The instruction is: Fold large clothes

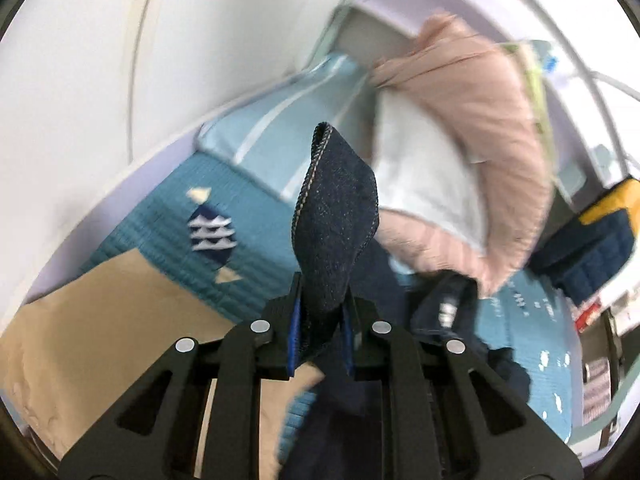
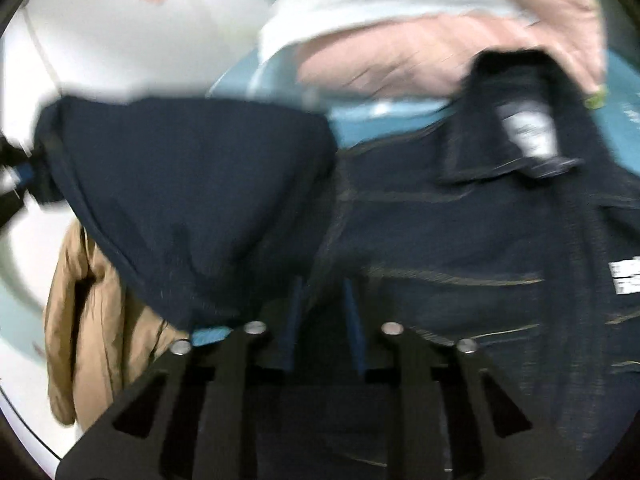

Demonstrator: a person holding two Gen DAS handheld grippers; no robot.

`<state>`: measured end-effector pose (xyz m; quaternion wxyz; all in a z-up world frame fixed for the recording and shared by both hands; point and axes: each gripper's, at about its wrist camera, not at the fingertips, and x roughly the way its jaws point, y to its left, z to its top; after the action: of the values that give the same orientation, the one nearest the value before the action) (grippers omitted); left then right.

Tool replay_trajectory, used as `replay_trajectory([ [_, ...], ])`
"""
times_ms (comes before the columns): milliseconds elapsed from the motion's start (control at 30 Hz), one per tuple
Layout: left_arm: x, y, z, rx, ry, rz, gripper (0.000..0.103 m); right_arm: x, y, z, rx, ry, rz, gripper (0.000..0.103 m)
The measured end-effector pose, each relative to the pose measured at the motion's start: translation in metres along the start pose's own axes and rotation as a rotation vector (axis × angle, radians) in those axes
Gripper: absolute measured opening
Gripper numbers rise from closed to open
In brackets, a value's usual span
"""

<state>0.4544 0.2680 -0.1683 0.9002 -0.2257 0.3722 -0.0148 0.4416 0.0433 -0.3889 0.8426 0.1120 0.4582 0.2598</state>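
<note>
A dark blue denim jacket (image 2: 460, 240) with tan stitching and a white collar label lies spread over a teal bed cover. My left gripper (image 1: 322, 312) is shut on a stitched edge of the jacket (image 1: 336, 216), which sticks up in a fold between the fingers. My right gripper (image 2: 324, 312) is shut on denim at the jacket's near edge; a raised flap of it (image 2: 188, 208) hangs to the left. The left gripper (image 2: 20, 176) shows at the far left of the right wrist view, holding that flap.
A tan garment (image 1: 100, 328) lies on the teal patterned bed cover (image 1: 168, 220), also in the right wrist view (image 2: 92, 320). A pink and white quilted coat (image 1: 480, 160) lies beyond the jacket. A light blue pillow (image 1: 280, 120) sits by the white wall (image 1: 80, 80). A navy and yellow item (image 1: 600, 240) is at right.
</note>
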Motion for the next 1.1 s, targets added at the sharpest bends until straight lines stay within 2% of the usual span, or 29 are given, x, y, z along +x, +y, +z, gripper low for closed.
replay_trajectory([
  [33,-0.011,-0.008,0.000,0.015,-0.008,-0.018,0.016,0.012,0.002,-0.002,-0.010,0.034,0.035,0.017],
  [100,-0.018,-0.032,-0.004,0.054,0.014,-0.058,0.016,0.027,-0.001,-0.003,-0.026,0.061,0.050,0.017],
  [200,-0.015,-0.072,-0.019,0.115,0.033,-0.108,0.016,0.032,-0.025,0.002,0.091,0.084,0.124,0.016],
  [233,-0.014,-0.083,-0.022,0.125,0.030,-0.116,0.016,0.027,-0.034,0.005,0.131,0.074,0.124,0.018],
  [300,-0.005,-0.113,-0.030,0.158,0.028,-0.125,0.016,-0.003,-0.055,0.014,0.214,-0.005,0.124,0.019],
  [433,0.028,-0.165,-0.052,0.171,0.050,-0.144,0.017,-0.079,-0.107,0.028,0.341,-0.208,-0.027,0.020],
  [600,0.091,-0.232,-0.099,0.220,0.134,-0.131,0.017,-0.170,-0.199,0.013,0.595,-0.439,-0.221,0.025],
  [667,0.116,-0.263,-0.124,0.281,0.158,-0.087,0.017,-0.199,-0.221,0.004,0.647,-0.498,-0.286,0.027],
  [767,0.150,-0.286,-0.155,0.306,0.213,-0.082,0.017,-0.232,-0.252,-0.010,0.689,-0.561,-0.388,0.032],
  [900,0.199,-0.311,-0.196,0.366,0.270,0.007,0.019,-0.265,-0.294,-0.036,0.744,-0.606,-0.518,0.045],
  [967,0.217,-0.320,-0.217,0.411,0.319,0.048,0.024,-0.276,-0.310,-0.054,0.779,-0.607,-0.553,0.048],
  [1067,0.224,-0.324,-0.240,0.445,0.345,0.069,0.047,-0.284,-0.342,-0.076,0.871,-0.602,-0.556,0.050],
  [1100,0.223,-0.326,-0.247,0.447,0.348,0.045,0.073,-0.284,-0.356,-0.083,0.910,-0.600,-0.547,0.050],
])
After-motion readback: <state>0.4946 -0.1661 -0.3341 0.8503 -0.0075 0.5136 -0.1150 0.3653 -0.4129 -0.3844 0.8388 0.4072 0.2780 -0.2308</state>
